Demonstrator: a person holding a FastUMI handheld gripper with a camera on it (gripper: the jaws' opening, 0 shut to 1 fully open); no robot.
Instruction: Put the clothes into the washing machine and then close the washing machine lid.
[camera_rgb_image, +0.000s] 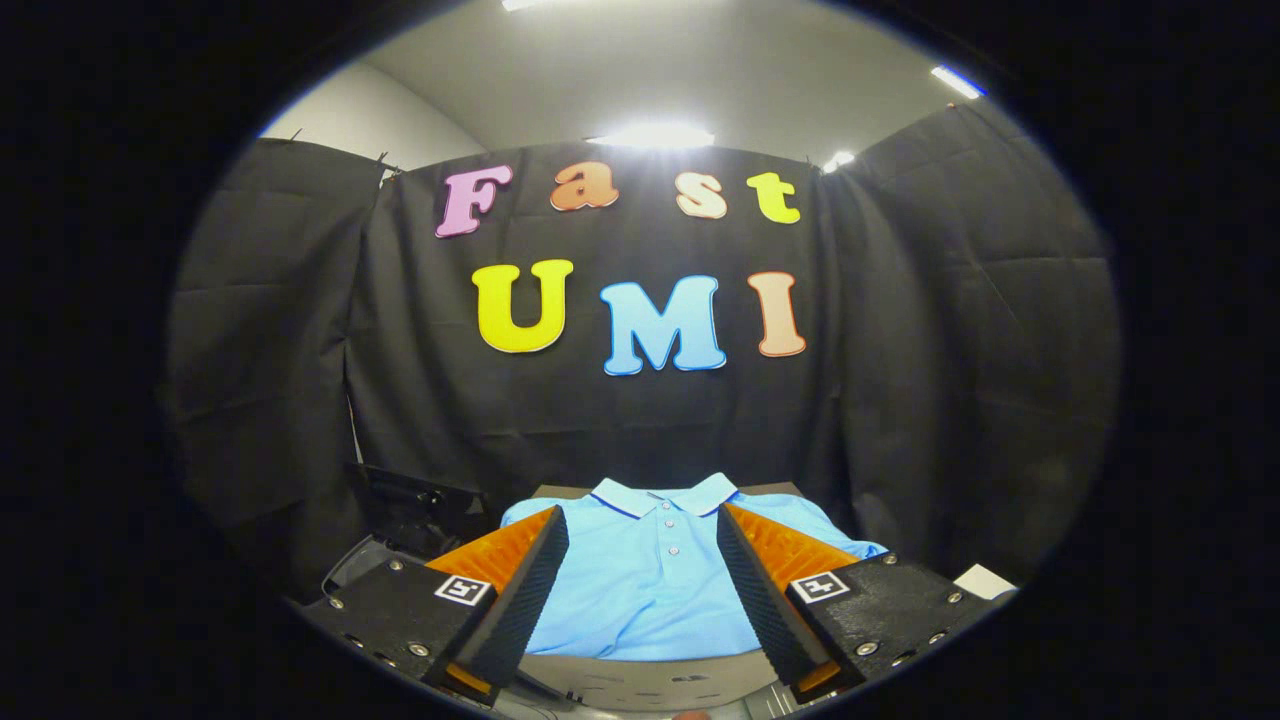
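Clothes here = one light-blue polo shirt (650, 570), lying flat and buttoned on the bench (650, 680), collar toward the far edge by the black cloth wall, between and just beyond your fingers. Your hand-held gripper (642, 570) is open w/ nothing in it, jaws spread wide either side of the placket, so I'd judge you're at the first step, the approach to pick. Next you'd need to drop onto the fabric, pinch a fold, then carry it to the dark machine-like thing (420, 515) off the bench's left edge; count: 1 shirt, 2 fingers, 1 such dark unit, lid state can't tell.
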